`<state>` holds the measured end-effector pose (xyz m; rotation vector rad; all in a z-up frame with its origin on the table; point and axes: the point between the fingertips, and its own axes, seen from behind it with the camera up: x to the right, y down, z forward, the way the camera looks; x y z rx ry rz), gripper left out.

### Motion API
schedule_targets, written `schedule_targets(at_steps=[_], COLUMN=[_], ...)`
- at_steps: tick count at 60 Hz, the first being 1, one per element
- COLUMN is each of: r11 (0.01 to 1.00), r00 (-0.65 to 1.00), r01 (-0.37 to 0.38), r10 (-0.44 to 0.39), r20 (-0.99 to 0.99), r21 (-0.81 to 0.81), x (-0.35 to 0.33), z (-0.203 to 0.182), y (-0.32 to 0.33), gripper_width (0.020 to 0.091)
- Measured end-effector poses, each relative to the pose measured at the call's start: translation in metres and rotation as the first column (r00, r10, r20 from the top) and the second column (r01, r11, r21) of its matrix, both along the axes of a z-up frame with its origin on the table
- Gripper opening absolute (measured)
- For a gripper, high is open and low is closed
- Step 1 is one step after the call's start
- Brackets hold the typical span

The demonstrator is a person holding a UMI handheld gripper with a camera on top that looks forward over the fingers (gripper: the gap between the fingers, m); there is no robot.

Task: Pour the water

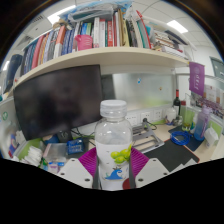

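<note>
Between our two fingers stands the water bottle, clear plastic with a white cap and a green label, upright and filling the middle of our view. Both pink pads press against its lower body, one on each side, so we judge the gripper clenched on the bottle, though we cannot tell whether its base is lifted off the desk or resting on it. No cup or glass to receive the water is plain to us from here. The cap looks to be on, so tipping now would pour nothing; and because our hold sits low on a tall bottle, we think it could swing or slip between the pads once tilted. Outward from the bottle, a dark monitor stands behind it toward the desk's far left, with clutter near the desk's right edge too small to name. Spilled water would reach that screen side. Above runs a shelf packed with books.
</note>
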<state>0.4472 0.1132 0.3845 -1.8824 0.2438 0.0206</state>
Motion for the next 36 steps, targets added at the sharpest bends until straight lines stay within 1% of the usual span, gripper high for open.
schedule_targets(at_steps=[4,7,8,9,14,15,17,25,26,28,31,32,36], r11=[0.999,0.998,0.998,0.997,0.993,0.992,0.991,0.993,0.993,0.993,0.993,0.994,0.994], r00=[0.998,0.997,0.995,0.995,0.995,0.994,0.994,0.994,0.994,0.994,0.995,0.995,0.996], r01=[0.015,0.008,0.002,0.002,-0.011,-0.015,-0.014,0.003,0.007,0.013,0.004,0.001,-0.015], r10=[-0.013,-0.002,0.004,0.006,0.022,0.027,0.028,0.009,0.006,0.0,0.007,0.01,0.025], r20=[0.056,0.081,0.095,0.098,0.1,0.103,0.107,0.105,0.11,0.107,0.097,0.097,0.086], r21=[-0.033,-0.07,-0.069,-0.081,-0.115,-0.122,-0.131,-0.119,-0.118,-0.119,-0.118,-0.114,-0.11], x=[0.017,0.024,0.02,0.032,0.033,0.033,0.036,0.047,0.056,0.059,0.061,0.062,0.061], z=[-0.034,-0.064,-0.057,-0.074,-0.102,-0.119,-0.13,-0.147,-0.139,-0.14,-0.145,-0.155,-0.165], y=[0.0,-0.001,-0.002,0.003,0.0,0.0,-0.001,0.003,0.005,0.008,0.011,0.011,0.011], gripper_width=[0.0427,0.0427,0.0427,0.0427,0.0428,0.0427,0.0428,0.0438,0.0438,0.0436,0.0438,0.0448,0.0447])
